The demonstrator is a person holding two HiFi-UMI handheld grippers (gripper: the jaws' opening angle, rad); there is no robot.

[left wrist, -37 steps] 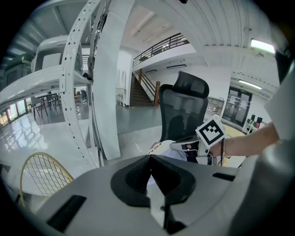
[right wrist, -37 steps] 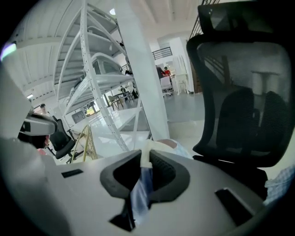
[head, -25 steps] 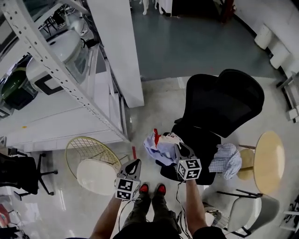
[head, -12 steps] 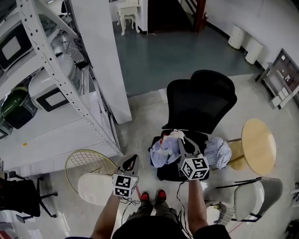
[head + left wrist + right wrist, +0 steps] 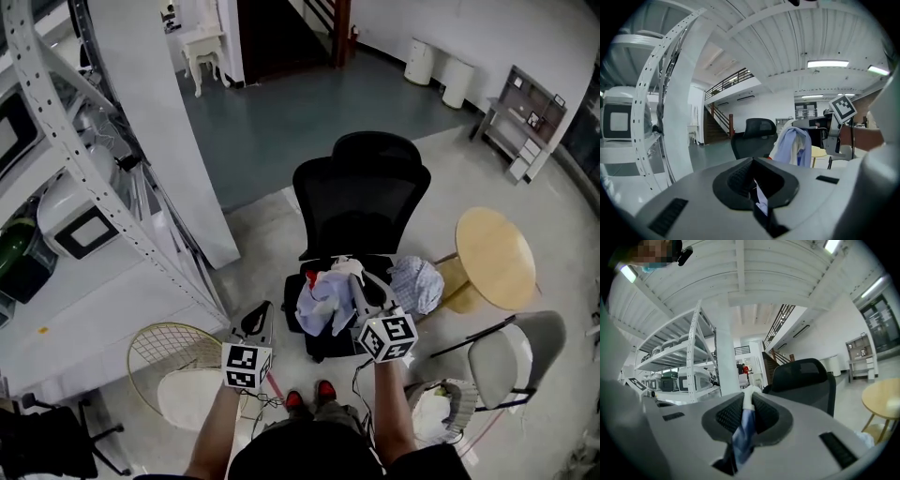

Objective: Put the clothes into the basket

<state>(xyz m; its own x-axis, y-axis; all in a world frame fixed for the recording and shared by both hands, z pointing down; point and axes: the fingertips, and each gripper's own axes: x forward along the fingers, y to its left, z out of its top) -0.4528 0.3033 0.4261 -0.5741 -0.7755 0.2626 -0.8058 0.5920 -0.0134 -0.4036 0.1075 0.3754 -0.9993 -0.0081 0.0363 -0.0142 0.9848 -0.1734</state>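
Right claw (image 5: 747, 401): jaws closed down on a blue-and-white garment (image 5: 322, 302); one fold is pinched between the ribbed pads and the rest hangs as a bundle below the tips
Left claw (image 5: 262, 314): jaws together with no cloth in them; a pale sliver shows low between the pads, and I cannot tell what it is
Clock face: read on the head view, centred on the person's red shoes (image 5: 305, 398)
Held garment: 12 o'clock, hanging in front of the seat of the black office chair (image 5: 361, 197)
Basket (image 5: 169, 345): round, cream wire, on the floor at 9 o'clock, just beyond the left claw and well apart from the held garment
White round thing (image 5: 192, 398): against the basket's near side; whether it sits in or beside the basket I cannot tell
Second cloth (image 5: 415, 284): pale and checked, lying on the right edge of the chair seat, between 1 and 2 o'clock
Round wooden table (image 5: 495, 258): 2 o'clock, just beside the office chair
Grey chair (image 5: 516, 354): 3 o'clock, near the table
Shelving rack (image 5: 56, 103): 10 to 11 o'clock, white perforated uprights with appliances on its shelves
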